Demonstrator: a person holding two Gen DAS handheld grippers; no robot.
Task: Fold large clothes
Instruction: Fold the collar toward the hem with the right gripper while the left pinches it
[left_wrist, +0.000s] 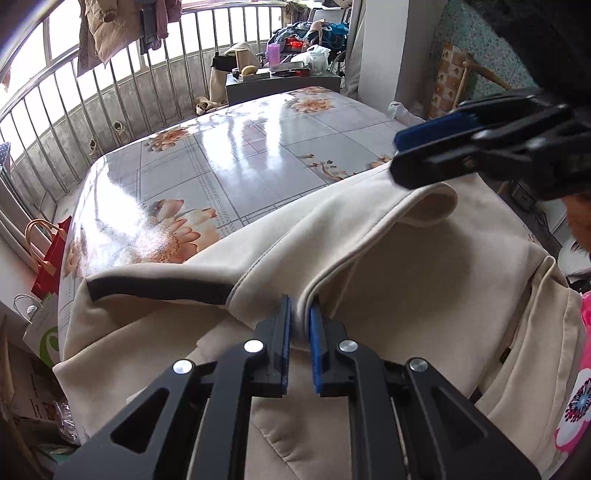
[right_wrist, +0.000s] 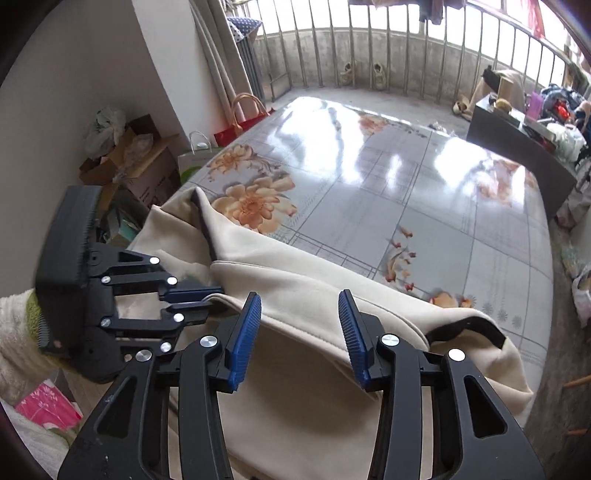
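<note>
Left tool (left_wrist: 300, 325) clenches the cream garment's (left_wrist: 388, 266) folded edge, anchoring it on the bench (left_wrist: 240, 147). Right tool (right_wrist: 300, 325) stands released (nothing between its pads), apparently ready to regrip.

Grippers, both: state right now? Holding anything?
Left gripper: shut on a fold of the cream garment.
Right gripper: open, jaws apart above the garment, nothing held.

Bright daylight enters through the railed balcony windows (left_wrist: 55, 55), at 11 o'clock in the left wrist view and 1 o'clock in the right. Strong white glare streaks the glossy floral counter (right_wrist: 369, 147). Windows blown out. Fisheye bending and dark vignette at the corners. Right tongs (left_wrist: 399, 155) slightly motion-blurred.
</note>
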